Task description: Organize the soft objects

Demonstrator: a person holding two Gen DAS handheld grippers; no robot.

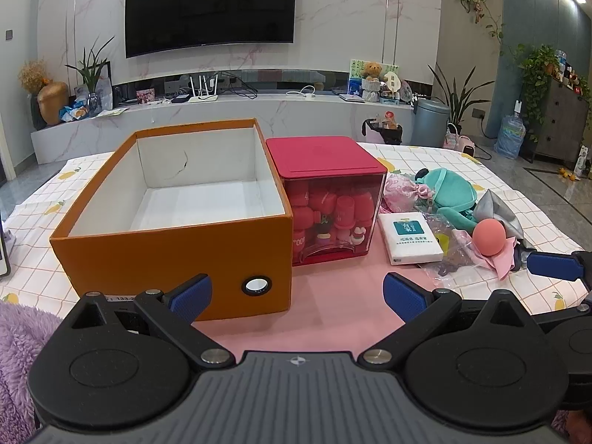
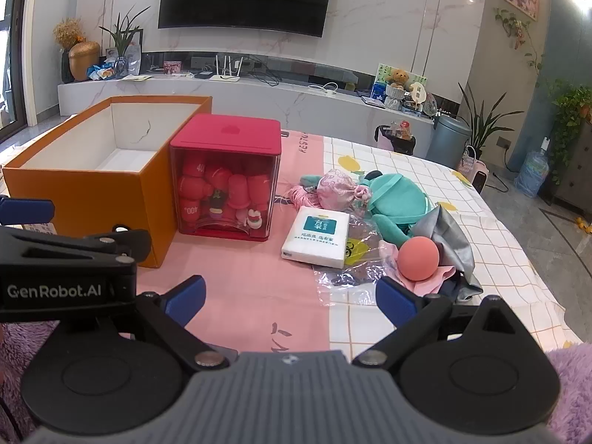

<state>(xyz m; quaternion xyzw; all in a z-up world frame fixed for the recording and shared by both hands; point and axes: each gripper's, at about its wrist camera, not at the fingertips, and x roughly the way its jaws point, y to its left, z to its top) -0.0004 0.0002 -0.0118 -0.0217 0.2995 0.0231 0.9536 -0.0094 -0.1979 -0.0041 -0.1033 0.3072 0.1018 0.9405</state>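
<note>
On the tabletop's left side, the orange box [image 1: 174, 218] stands open with nothing visible inside it, so by my reading the sorting has not begun. Just beside it, toward the middle, sits the red-lidded clear case [image 2: 225, 177] of red toys. All the soft things lie heaped toward the right edge: tissue pack [image 2: 317, 236], pink satin pouch [image 2: 335, 188], teal plush [image 2: 396, 203], coral ball [image 2: 418, 259], grey cloth [image 2: 451, 244] and crinkled plastic bag [image 2: 351, 273]. Left claw [image 1: 296, 292] and right claw [image 2: 290, 296] both hover wide apart near the front edge, holding nothing. Every item seems left to move.
</note>
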